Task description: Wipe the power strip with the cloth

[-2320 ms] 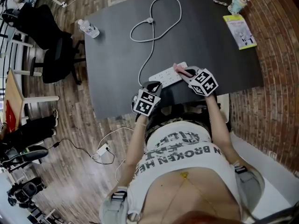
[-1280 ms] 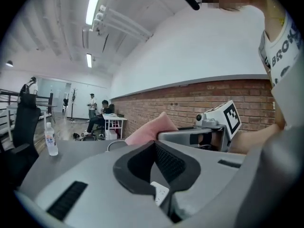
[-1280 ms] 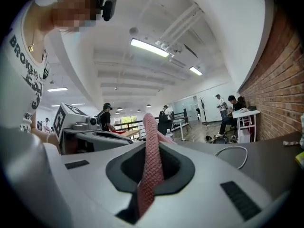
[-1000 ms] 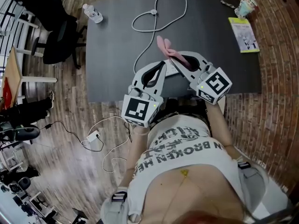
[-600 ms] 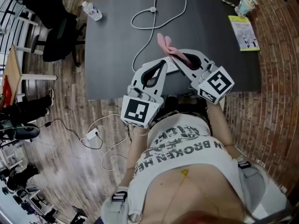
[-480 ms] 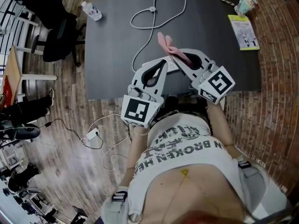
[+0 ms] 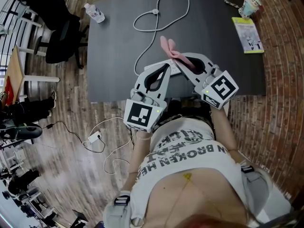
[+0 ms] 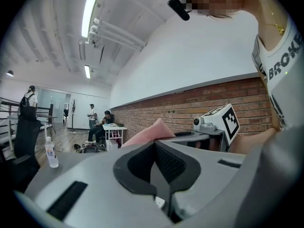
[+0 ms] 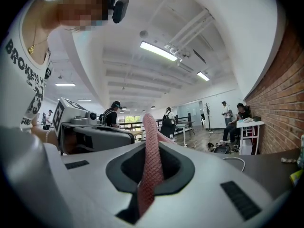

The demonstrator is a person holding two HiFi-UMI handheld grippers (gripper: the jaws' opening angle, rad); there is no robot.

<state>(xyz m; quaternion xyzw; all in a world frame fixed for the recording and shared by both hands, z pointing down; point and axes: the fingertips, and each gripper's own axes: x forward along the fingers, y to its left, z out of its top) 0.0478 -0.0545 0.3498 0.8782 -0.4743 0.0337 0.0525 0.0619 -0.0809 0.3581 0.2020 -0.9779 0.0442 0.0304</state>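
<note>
My right gripper is shut on the pink cloth; a fold of it stands up between the jaws and pokes out past the tips. My left gripper is beside it, jaws shut with nothing between them. Both are held level above the near edge of the black table. The white power strip shows only as a small piece between the two grippers; the rest is hidden under them. Its white cable loops across the table top. The left gripper view shows the pink cloth sticking up.
A water bottle stands at the table's far left corner. A cup and a yellow-green booklet lie at the far right. An office chair stands left of the table. A plug and cord lie on the wooden floor.
Since the earliest frame both grippers have risen off the table toward the head camera, the cloth coming up in the right one. Over the last second nothing has visibly moved.
</note>
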